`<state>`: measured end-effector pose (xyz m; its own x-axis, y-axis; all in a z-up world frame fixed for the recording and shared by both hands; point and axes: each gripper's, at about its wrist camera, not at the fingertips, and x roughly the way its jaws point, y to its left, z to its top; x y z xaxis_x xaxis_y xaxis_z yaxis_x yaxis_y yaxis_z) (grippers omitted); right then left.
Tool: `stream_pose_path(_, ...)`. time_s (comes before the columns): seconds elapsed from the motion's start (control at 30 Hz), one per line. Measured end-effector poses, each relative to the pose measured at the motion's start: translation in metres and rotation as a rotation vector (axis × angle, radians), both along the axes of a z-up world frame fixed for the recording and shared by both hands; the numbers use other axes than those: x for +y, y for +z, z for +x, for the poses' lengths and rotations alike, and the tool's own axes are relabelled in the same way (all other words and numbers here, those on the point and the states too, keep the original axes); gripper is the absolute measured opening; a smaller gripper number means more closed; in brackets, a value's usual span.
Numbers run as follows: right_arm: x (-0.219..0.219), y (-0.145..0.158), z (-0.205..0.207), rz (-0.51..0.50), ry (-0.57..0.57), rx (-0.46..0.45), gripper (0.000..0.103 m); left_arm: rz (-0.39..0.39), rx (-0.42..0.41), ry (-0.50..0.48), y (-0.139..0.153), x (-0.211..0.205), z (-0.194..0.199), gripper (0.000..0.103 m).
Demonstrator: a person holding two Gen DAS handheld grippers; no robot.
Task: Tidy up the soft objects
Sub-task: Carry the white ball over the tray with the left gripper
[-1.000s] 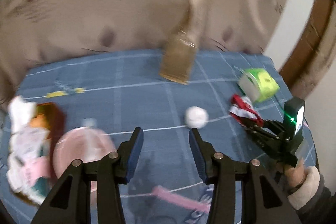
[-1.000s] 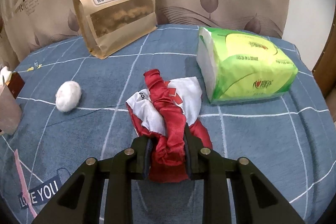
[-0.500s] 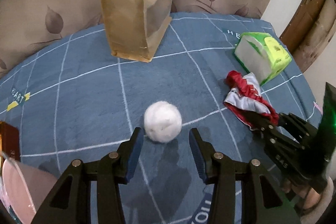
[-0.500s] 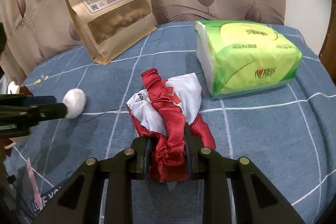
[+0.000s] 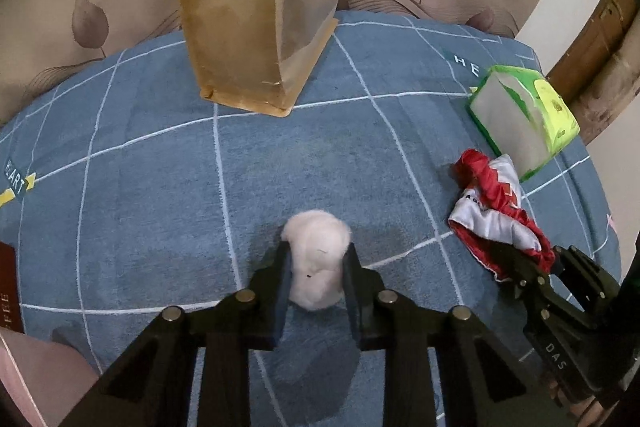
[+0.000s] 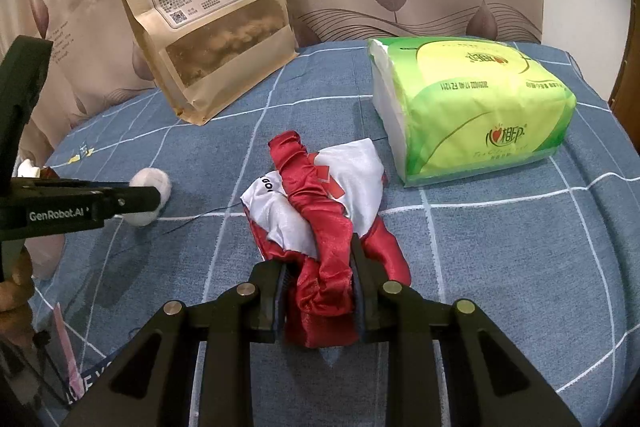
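The white cotton ball (image 5: 317,261) sits on the blue checked cloth directly between the fingers of my left tool (image 5: 316,267), squeezed from both sides into a tall oval whose long axis runs straight away from the tool; the jaws are closing on it and the pads already press its flanks. From the right wrist view the same ball (image 6: 150,195) lies well off to the left, so my left hand is clearly the nearer one for it. My right tool (image 6: 320,279) is clamped on the red and white fabric bundle (image 6: 320,211), whose red gathered strip runs lengthwise out from between the fingers toward the far edge. Just beyond the bundle, on its right, lies the green tissue pack (image 6: 472,107); the brown snack bag (image 6: 204,19) stands upright further back. I judge both soft items are gripped low against the tabletop, so lifting straight up comes next
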<state>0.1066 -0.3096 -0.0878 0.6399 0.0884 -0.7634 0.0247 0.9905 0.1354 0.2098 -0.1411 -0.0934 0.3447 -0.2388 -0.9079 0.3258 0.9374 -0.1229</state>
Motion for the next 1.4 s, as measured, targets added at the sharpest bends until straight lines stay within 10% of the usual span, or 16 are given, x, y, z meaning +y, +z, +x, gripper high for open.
stream_pose_path(0.83, 0.002, 0.0, 0.0, -0.024, -0.001, 0.003, 0.024, -0.005, -0.126, 0.012, 0.082, 0.025, -0.045, 0.021)
stream_pose_path(1.4, 0.002, 0.0, 0.0, -0.031, 0.001, 0.004, 0.024, 0.098, -0.226, 0.229, 0.137, 0.161, -0.061, 0.021)
